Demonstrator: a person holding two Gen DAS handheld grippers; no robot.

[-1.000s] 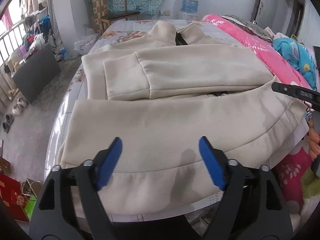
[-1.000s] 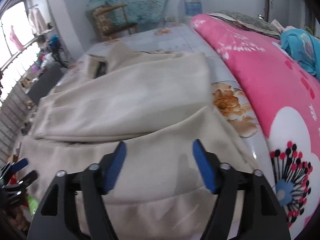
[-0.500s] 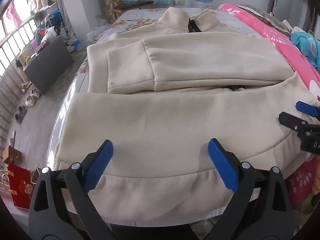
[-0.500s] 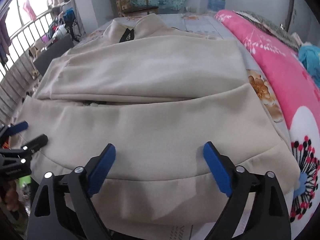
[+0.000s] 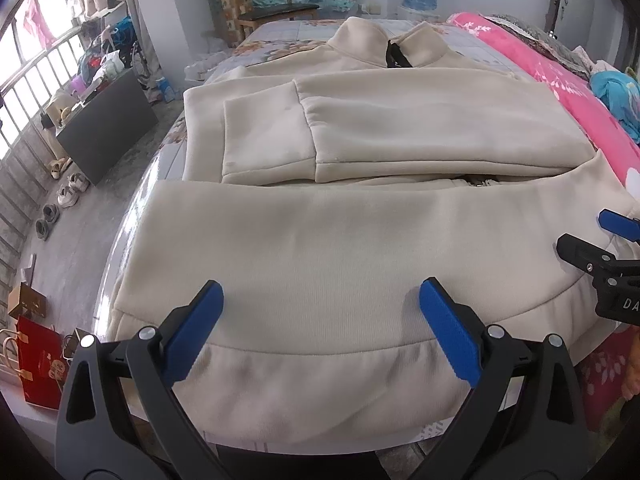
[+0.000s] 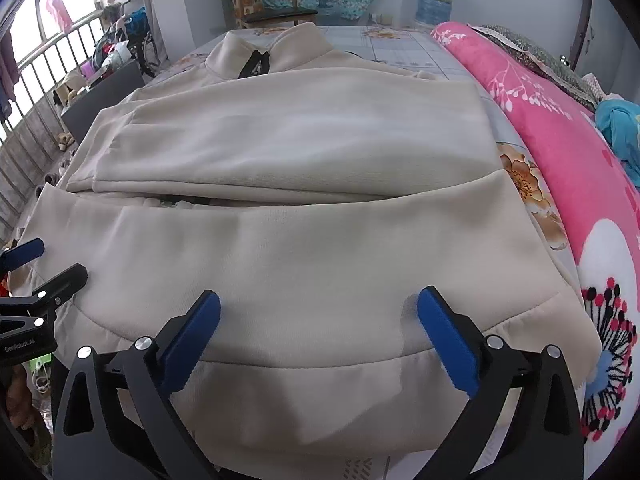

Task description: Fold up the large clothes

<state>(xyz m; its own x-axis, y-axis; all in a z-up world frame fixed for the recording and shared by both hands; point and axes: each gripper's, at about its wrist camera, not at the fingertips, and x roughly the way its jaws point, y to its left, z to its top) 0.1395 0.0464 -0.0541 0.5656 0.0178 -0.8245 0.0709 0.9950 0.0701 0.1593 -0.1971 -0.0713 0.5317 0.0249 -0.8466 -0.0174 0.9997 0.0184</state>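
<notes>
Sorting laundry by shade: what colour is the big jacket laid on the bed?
Cream-beige jacket, plain, with a dark zipper; clearest in the left wrist view.

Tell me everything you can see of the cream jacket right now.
The cream jacket is thick, fleece-like fabric with a stand-up collar and dark zipper. It lies flat on the bed, both sleeves folded across the chest, and the hem end is folded up toward the sleeves, ribbed band nearest. Nothing grips it.
</notes>
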